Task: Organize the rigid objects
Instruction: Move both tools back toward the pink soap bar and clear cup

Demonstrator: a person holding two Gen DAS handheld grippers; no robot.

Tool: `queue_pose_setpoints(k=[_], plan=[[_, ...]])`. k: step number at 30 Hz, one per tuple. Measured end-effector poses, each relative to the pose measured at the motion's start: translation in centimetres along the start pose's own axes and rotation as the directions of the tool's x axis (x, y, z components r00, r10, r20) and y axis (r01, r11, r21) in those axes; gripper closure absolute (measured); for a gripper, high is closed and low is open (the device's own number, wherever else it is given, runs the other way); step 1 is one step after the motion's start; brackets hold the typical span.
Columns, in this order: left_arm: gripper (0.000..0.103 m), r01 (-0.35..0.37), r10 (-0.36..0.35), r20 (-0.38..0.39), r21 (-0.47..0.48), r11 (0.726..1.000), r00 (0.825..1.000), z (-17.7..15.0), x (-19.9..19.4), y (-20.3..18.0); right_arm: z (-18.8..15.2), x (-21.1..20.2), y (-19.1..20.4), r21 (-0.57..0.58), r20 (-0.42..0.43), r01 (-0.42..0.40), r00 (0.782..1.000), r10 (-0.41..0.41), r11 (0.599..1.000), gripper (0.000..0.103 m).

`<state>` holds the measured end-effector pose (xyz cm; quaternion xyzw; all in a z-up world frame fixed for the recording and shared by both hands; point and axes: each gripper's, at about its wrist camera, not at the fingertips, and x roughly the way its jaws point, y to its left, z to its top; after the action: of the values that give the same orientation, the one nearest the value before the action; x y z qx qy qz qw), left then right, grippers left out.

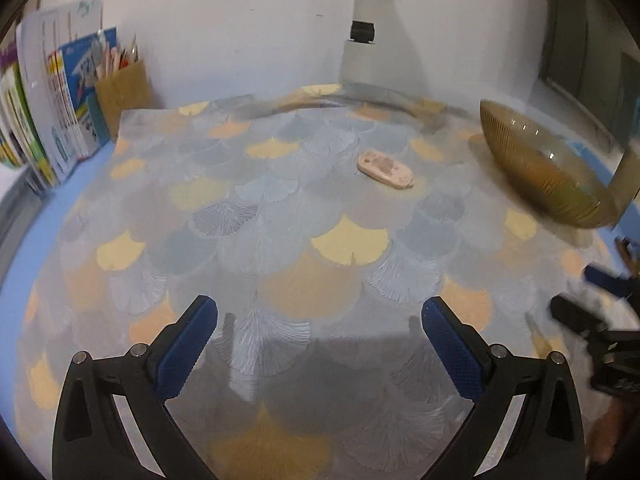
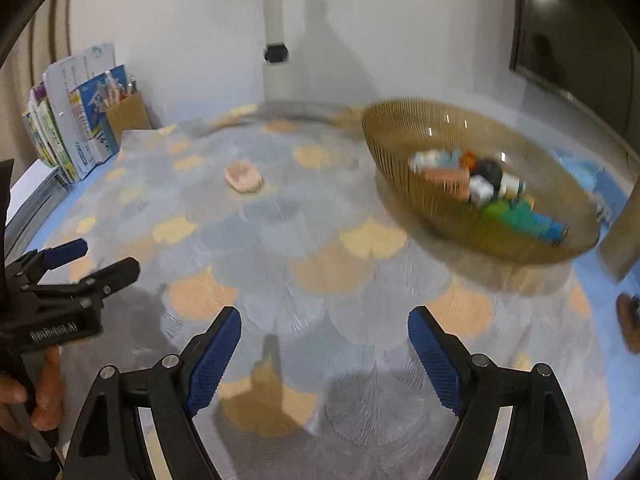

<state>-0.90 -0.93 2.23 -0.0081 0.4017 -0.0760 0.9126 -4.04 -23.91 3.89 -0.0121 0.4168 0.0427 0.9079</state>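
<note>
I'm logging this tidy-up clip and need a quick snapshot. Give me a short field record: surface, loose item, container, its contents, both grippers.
surface: cloth with a fan-leaf pattern over a blue table
loose item: one pale oval object lying flat on the cloth, apart from the bowl
container: amber ribbed bowl at the right of the cloth
contents: several small coloured items, blurred, not identifiable
left gripper: open, nothing between the jaws
right gripper: open, nothing between the jaws
background: books and a pencil holder by the wall
</note>
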Motion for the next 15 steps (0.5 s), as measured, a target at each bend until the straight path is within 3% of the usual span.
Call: queue_pose_setpoints(k=[3, 9, 15], plan=[[0.001, 0.001, -0.001, 0.007, -0.017, 1.0, 1.0, -0.4, -0.3, 0.3, -0.5, 1.6, -1.0, 0.05, -0.065, -0.015, 0.998, 0.018, 0.999, 0.019], [0.001, -0.043, 0.042, 0.022, 0.054, 0.998, 0.999, -0.5, -0.2, -1.3, -0.6, 1.7, -1.9, 0.094, -0.072, -0.045, 0.996, 0.052, 0.995, 0.018], [0.001, -0.019, 0.019, 0.013, 0.046, 0.999, 1.0, -0.4, -0.1, -0.8, -0.5, 1.7, -1.7, 0.093, -0.075, -0.036, 0.996, 0.043, 0.995, 0.018]])
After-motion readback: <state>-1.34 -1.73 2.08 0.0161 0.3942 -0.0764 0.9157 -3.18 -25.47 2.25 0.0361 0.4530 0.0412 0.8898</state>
